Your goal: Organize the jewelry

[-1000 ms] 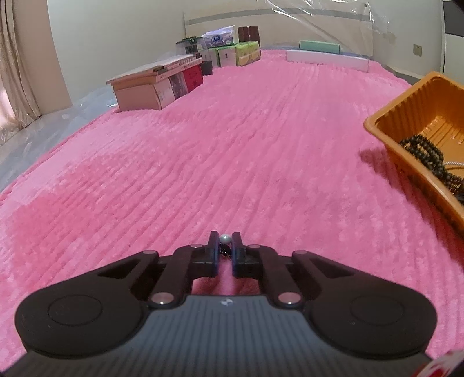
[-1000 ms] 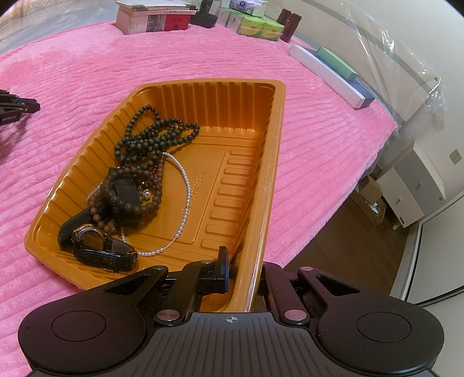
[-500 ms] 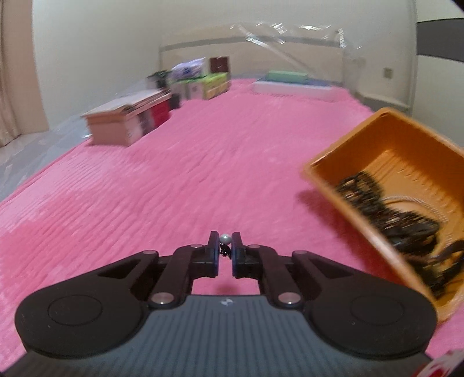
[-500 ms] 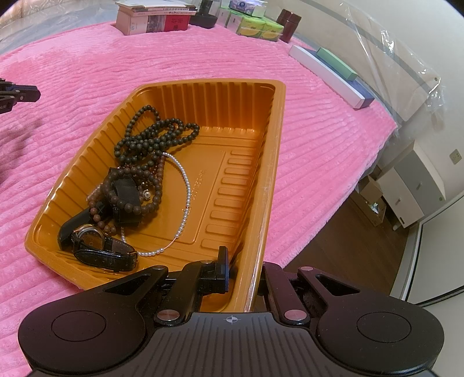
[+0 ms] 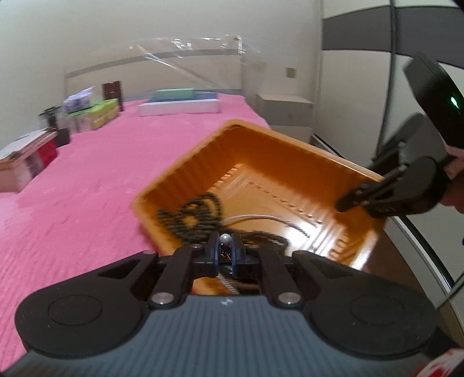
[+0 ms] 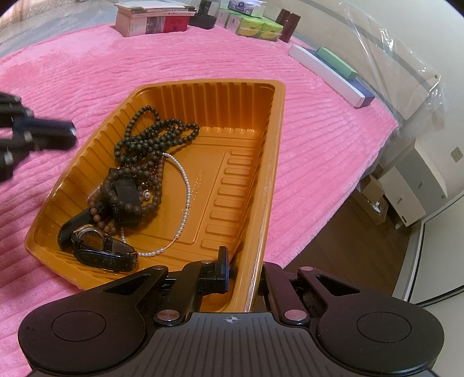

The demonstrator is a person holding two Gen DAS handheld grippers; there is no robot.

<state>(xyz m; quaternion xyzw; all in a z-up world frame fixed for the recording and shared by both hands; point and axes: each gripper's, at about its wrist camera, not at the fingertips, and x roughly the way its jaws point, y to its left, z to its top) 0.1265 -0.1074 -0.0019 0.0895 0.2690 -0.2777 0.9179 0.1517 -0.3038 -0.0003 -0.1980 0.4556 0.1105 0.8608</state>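
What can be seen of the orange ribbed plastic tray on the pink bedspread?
The orange ribbed plastic tray is a shallow, glossy, thin-walled oblong with fluted sides, a ridged floor and clipped corners. It lies on the pink corduroy bedspread close to the bed's edge. Dark bead strands, a white pearl string and a black-strapped wristwatch lie heaped in its left half; the right half is bare. The right gripper is shut on its near right rim.

Boxes (image 6: 150, 21) and tissue packs (image 6: 259, 29) sit on a pink blanket (image 6: 304, 130).
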